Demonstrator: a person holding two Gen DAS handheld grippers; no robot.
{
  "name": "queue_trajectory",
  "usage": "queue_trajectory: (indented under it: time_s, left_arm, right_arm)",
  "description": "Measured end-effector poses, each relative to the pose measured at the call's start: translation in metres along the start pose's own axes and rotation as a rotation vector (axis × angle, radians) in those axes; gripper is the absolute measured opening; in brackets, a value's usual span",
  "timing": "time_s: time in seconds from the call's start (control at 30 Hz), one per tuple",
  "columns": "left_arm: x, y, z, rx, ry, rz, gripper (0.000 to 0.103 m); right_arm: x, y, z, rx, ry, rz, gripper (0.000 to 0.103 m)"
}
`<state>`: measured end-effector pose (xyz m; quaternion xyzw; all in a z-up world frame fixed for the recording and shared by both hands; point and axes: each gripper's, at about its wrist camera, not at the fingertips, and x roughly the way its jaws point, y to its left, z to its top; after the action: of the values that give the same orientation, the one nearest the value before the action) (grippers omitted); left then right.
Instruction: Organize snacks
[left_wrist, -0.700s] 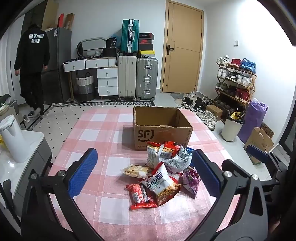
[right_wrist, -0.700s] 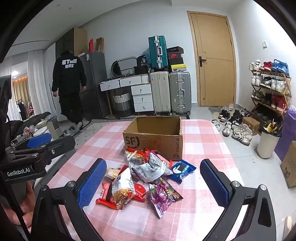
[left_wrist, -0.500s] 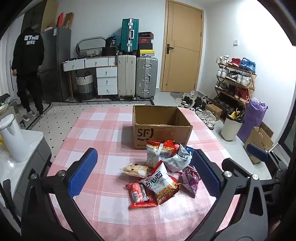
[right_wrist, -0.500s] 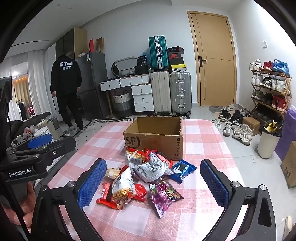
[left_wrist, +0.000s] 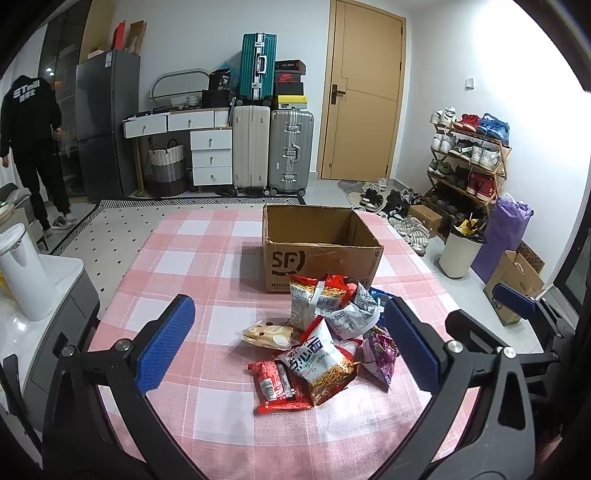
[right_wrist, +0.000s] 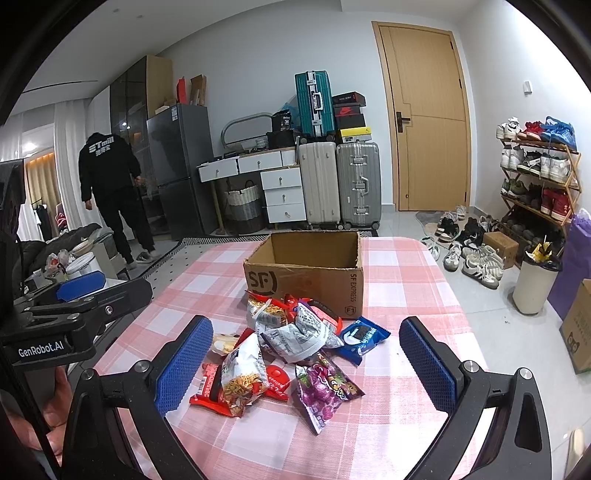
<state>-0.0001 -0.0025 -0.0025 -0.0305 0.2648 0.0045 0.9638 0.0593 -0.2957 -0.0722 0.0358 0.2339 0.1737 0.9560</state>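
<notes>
Cardboard box (left_wrist: 321, 243) apparently empty; snack packets (right_wrist: 295, 354) beside; both grippers wide.

Walls: you face plain white.
Door (left_wrist: 360, 92): tan wood — shut.
Floor (left_wrist: 325, 186): pale tile.
Shoe rack (left_wrist: 467, 158): your right — full.

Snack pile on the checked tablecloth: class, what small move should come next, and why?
Probably lower the right gripper onto the purple grape snack bag at the pile's near edge. Both grippers are open and empty, and the cardboard box stands open behind the pile.
</notes>
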Motion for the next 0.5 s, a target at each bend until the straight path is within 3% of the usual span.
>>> queue_trajectory:
  time_s: [0.5]
  left_arm:
    - [0.013,0.000,-0.010,0.017,0.090,0.019,0.102]
  right_arm:
    - [0.005,-0.005,-0.003,0.003,0.013,-0.004,0.103]
